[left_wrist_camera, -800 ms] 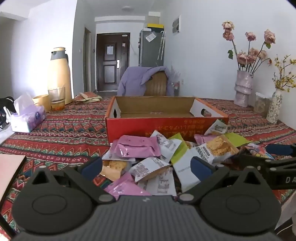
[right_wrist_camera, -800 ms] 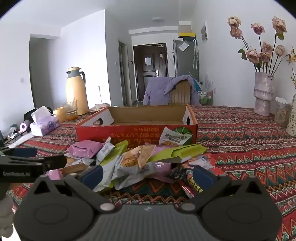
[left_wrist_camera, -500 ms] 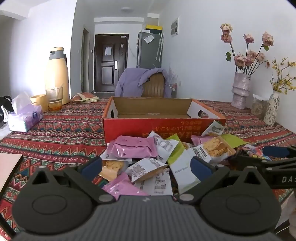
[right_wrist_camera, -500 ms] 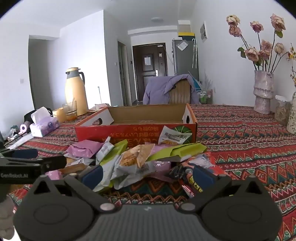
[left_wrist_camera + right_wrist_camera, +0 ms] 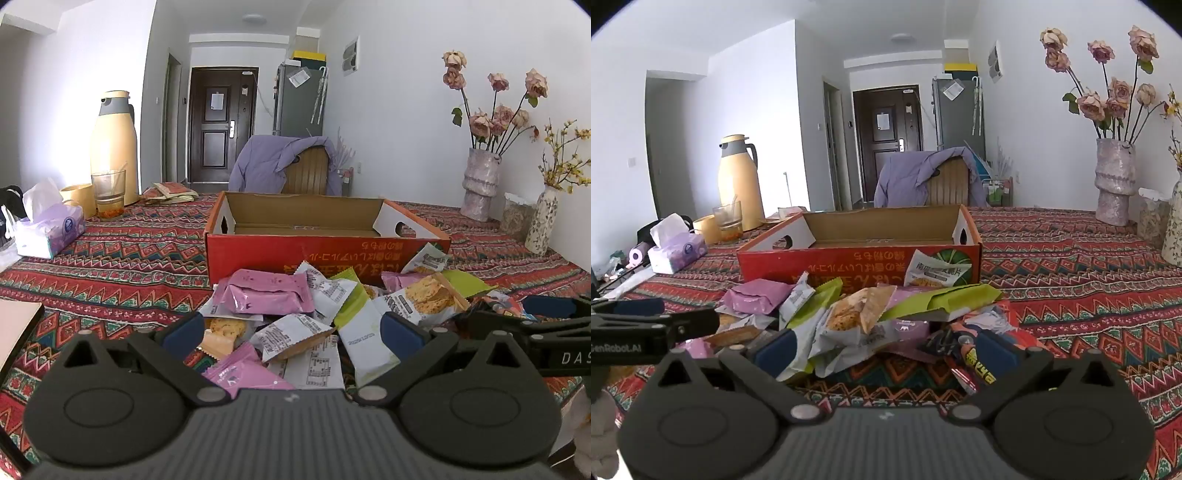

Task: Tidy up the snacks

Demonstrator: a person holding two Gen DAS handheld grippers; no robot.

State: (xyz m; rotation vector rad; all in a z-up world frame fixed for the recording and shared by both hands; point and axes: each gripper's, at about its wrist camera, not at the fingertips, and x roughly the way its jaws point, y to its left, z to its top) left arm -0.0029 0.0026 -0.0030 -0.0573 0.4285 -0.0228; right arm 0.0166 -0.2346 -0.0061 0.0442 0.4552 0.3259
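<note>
**Two grippers poised over a snack pile**

Nearest us, our left gripper (image 5: 291, 332) and right gripper (image 5: 882, 345) hover spread, holding nothing. Just beyond, the snack packets (image 5: 295, 314) lie heaped near the tabletop's (image 5: 110, 266) front edge. Behind them sits the open box (image 5: 325, 254), seemingly empty. We judge sorting is just starting; next, pinch one packet.

My table (image 5: 122, 254), under a red zigzag-patterned cloth, carries an open red cardboard box (image 5: 317, 254) mid-table, snack packets (image 5: 295, 314) heaped against its near side, tissue pack (image 5: 50, 230), tea glass (image 5: 108, 194) and yellow thermos (image 5: 114, 144) far left, two vases (image 5: 480, 184) far right.
</note>
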